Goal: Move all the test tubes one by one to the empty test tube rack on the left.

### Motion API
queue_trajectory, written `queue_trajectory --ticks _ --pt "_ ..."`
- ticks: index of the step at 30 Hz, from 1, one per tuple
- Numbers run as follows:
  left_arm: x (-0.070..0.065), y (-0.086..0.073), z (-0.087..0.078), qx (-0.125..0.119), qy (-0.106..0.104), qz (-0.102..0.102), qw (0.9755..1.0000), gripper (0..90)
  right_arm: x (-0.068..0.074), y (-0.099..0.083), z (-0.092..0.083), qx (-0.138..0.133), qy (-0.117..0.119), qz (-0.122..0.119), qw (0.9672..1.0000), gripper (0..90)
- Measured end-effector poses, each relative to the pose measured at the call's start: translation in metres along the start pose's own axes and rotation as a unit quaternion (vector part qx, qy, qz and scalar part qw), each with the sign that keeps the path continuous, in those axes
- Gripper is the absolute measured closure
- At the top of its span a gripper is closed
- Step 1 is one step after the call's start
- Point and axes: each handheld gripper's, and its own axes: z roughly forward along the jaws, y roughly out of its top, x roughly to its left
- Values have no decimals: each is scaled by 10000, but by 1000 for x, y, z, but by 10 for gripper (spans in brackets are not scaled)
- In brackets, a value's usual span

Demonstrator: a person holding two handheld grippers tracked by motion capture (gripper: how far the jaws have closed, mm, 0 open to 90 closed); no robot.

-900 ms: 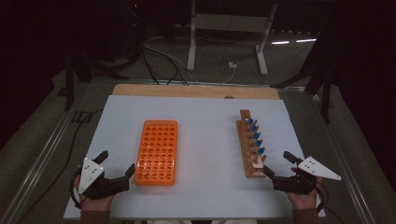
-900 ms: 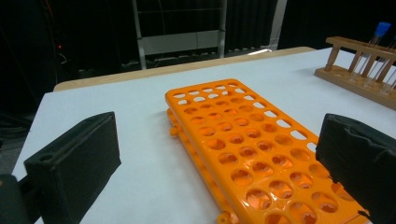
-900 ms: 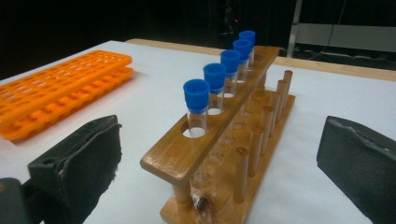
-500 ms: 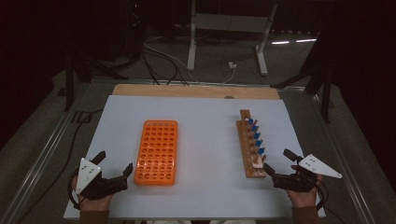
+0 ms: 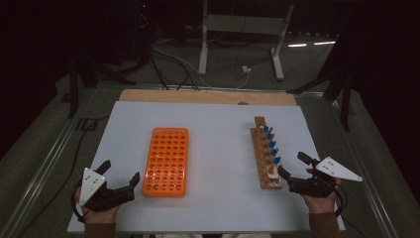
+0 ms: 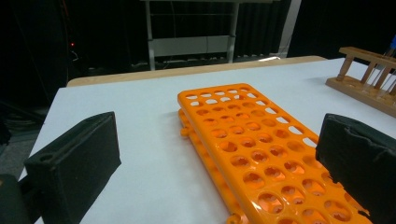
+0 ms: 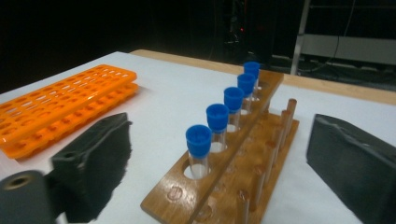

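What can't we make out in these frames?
- Wooden rack: near end cut off by the bottom edge of the right gripper view; far end cropped at the right edge of the left gripper view.
- Orange rack: near right corner hidden behind a jaw in the left gripper view.
- Blue-capped tubes: too small in the high view to tell any contents.

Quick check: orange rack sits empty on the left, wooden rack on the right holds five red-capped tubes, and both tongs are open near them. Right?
Not quite: the caps on the five tubes are blue, not red, as the right gripper view shows. The rest stands: the orange rack is empty, the wooden rack holds the tubes, and the left tongs and right tongs are open.
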Motion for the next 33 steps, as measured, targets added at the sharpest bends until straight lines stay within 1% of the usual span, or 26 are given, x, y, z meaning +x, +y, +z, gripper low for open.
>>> queue_trajectory --ticks 2,5,9,12,13,15,16,18,21,22,24,26,27,28,30,33 --pt "0 0 0 -2 -3 7 10000 7 0 1 3 7 -17 -87 10000 84" --pt "-1 0 0 16 -8 25 10000 7 -1 2 8 -16 111 -83 9999 129" --pt "-1 0 1 22 -13 28 10000 7 -2 2 12 25 161 -128 9998 156" --pt "-1 0 1 21 -15 14 10000 8 -2 0 14 52 213 -121 9997 176" --pt "-1 0 1 19 -15 10 10000 8 -2 -1 14 54 217 -115 9997 189" --pt "-1 -1 1 18 -11 -4 10000 7 -2 -2 15 75 245 -6 9997 233" --pt "-1 -1 1 20 -10 -8 10000 8 -2 -3 16 68 281 -25 9996 245" --pt "0 -1 1 25 -6 -10 10000 8 -1 -3 17 148 311 -90 9994 297" --pt "-1 -1 2 45 -7 5 10000 7 0 -4 22 275 260 -100 9992 415" --pt "-1 -1 2 42 -8 6 10000 7 0 -5 24 313 263 -80 9991 461" --pt "-1 -1 2 36 -9 24 10000 8 -2 -8 28 407 352 -15 9986 551" --pt "-2 -1 2 51 -11 39 10000 7 -3 -10 32 508 392 10 9979 612" --pt "-2 -1 2 51 -11 39 10000 8 -3 -10 32 508 392 10 9979 612" --pt "-2 -1 3 72 -18 59 10000 8 -3 -12 36 573 442 -16 9974 687" --pt "-3 -1 4 76 -29 69 9999 7 -2 -12 38 613 441 -77 9971 737" --pt "-4 -1 4 80 -41 80 9999 7 1 -12 40 679 382 -217 9967 751"
